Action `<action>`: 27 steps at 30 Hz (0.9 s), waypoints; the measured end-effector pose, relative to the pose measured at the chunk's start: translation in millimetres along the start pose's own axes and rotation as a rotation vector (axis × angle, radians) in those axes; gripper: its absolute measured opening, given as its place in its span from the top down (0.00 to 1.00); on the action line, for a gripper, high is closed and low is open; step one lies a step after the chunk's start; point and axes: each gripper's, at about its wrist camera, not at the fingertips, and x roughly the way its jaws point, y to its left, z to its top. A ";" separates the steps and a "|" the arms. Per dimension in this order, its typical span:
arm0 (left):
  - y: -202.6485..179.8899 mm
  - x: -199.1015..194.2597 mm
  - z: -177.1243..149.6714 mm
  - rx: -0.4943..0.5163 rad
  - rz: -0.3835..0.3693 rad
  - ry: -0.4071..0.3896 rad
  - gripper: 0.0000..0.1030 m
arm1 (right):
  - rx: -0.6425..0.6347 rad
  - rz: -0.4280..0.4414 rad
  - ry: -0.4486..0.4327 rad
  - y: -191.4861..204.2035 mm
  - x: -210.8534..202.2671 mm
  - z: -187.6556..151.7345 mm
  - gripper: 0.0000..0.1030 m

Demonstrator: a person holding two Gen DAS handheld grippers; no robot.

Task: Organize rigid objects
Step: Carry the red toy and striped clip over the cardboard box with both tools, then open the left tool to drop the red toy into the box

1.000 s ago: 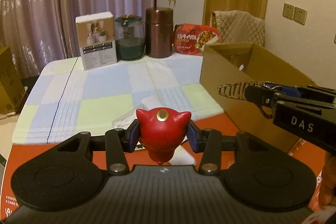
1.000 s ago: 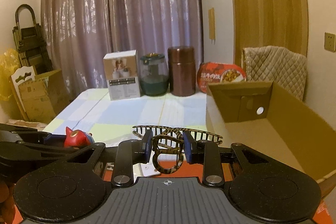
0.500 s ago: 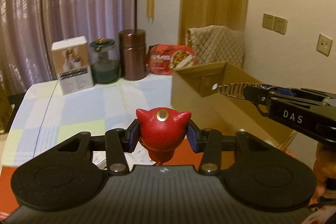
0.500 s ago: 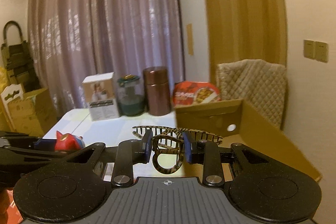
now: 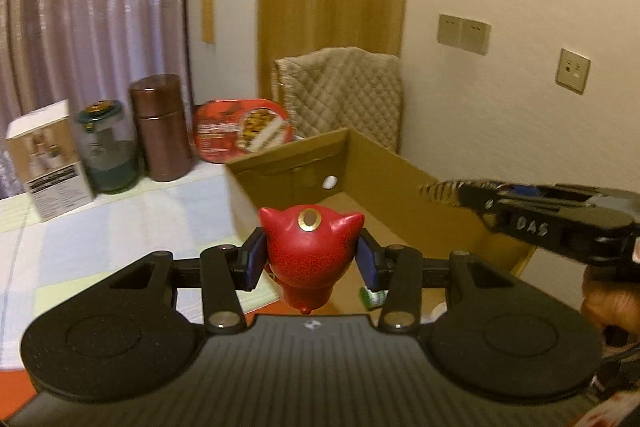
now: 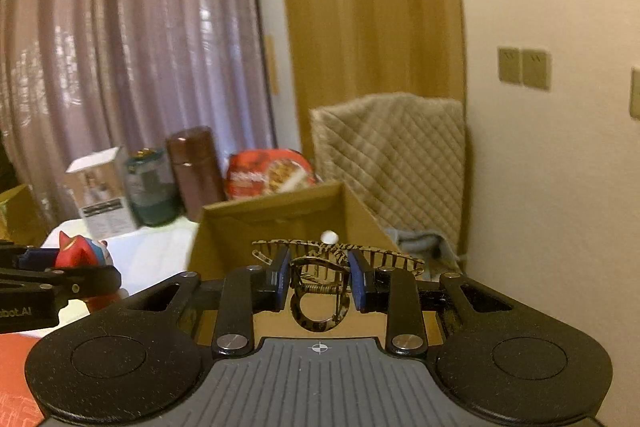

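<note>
My left gripper is shut on a red horned figurine with a gold disc on top, held up in front of the open cardboard box. In the right wrist view my right gripper is shut on a tortoiseshell hair claw clip, just before the near wall of the box. The right gripper also shows at the right of the left wrist view, clip teeth poking out over the box. The figurine appears at the left of the right wrist view.
At the back of the checked tablecloth stand a white carton, a green-lidded glass jar, a brown canister and a red food package. A quilted chair back rises behind the box. A small green object lies inside the box.
Both grippers have swung to the right and a little up with their loads. The box has come to the centre of both views; the table items slid left.
</note>
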 end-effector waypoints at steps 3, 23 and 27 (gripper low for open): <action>-12.3 19.3 1.7 0.029 -0.005 0.024 0.60 | 0.018 0.006 0.031 -10.2 8.9 -1.2 0.74; -33.8 88.2 -6.8 0.089 -0.036 0.115 0.60 | 0.010 0.020 0.180 -26.8 44.2 -19.5 0.74; -31.4 91.2 -7.0 0.091 -0.038 0.122 0.60 | 0.016 0.019 0.196 -26.1 46.7 -19.6 0.74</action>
